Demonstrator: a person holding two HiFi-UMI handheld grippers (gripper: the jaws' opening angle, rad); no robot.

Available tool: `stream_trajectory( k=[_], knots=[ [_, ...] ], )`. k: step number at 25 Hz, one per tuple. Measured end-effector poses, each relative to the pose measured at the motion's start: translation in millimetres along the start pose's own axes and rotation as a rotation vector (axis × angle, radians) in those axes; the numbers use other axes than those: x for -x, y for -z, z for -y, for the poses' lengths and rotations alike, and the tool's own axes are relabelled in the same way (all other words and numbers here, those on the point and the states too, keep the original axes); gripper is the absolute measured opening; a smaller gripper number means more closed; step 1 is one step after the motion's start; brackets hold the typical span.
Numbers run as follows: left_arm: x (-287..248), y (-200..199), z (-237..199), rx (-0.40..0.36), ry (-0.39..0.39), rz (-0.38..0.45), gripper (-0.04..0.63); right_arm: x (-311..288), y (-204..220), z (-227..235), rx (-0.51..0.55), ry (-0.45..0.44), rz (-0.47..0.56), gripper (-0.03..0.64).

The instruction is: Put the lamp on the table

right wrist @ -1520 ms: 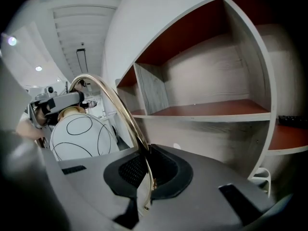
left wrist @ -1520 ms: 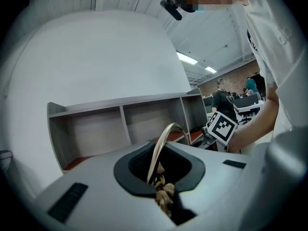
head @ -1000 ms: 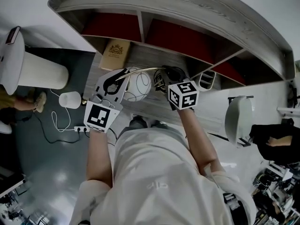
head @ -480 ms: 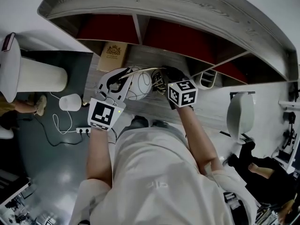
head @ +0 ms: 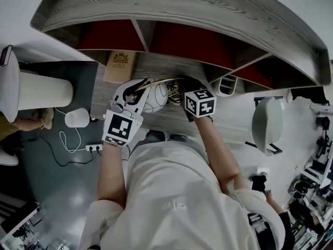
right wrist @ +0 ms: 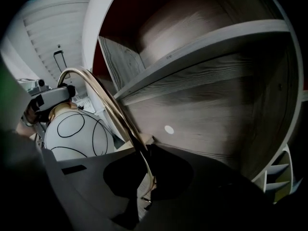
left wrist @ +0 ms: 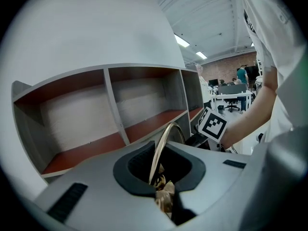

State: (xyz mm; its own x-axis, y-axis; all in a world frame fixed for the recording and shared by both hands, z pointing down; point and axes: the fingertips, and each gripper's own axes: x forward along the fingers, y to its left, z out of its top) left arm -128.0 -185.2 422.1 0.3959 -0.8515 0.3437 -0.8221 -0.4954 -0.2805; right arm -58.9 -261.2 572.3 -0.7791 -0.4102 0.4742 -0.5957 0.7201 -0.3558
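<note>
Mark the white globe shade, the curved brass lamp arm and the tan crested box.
White globe shade with black loops (right wrist: pixel 77 131): right gripper view, front of the sphere.
Curved brass lamp arm (left wrist: pixel 157 152): left gripper view, mid arc.
Tan crested box (head: pixel 118 65): head view, lid centre.

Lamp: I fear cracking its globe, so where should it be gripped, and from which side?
Grip the thin brass arch near each end, from the near side, since shelves block the far one. It fits between jaws; the white globe looks too wide and round.
</note>
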Motion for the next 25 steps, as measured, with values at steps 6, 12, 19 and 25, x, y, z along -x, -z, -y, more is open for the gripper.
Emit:
stream_trajectory(
  k=[6,12,19,25],
  knots=[
    [-12,-6,2,-0.016,0.011,-0.011,0.043,3,-1,9,-0.007,0.002,0.014,0.029],
    [-24,-13,7,-0.025,0.035,-0.007,0.046,10,-2,18,0.001,0.011,0.033,0.032],
    [-33,-19,13,-0.028,0.058,-0.004,0.054,26,-1,32,0.007,0.049,0.029,0.138],
    [-39,-27,23,-0.048,0.093,0.005,0.061,48,0,37,0.005,0.070,0.052,0.167]
  ],
)
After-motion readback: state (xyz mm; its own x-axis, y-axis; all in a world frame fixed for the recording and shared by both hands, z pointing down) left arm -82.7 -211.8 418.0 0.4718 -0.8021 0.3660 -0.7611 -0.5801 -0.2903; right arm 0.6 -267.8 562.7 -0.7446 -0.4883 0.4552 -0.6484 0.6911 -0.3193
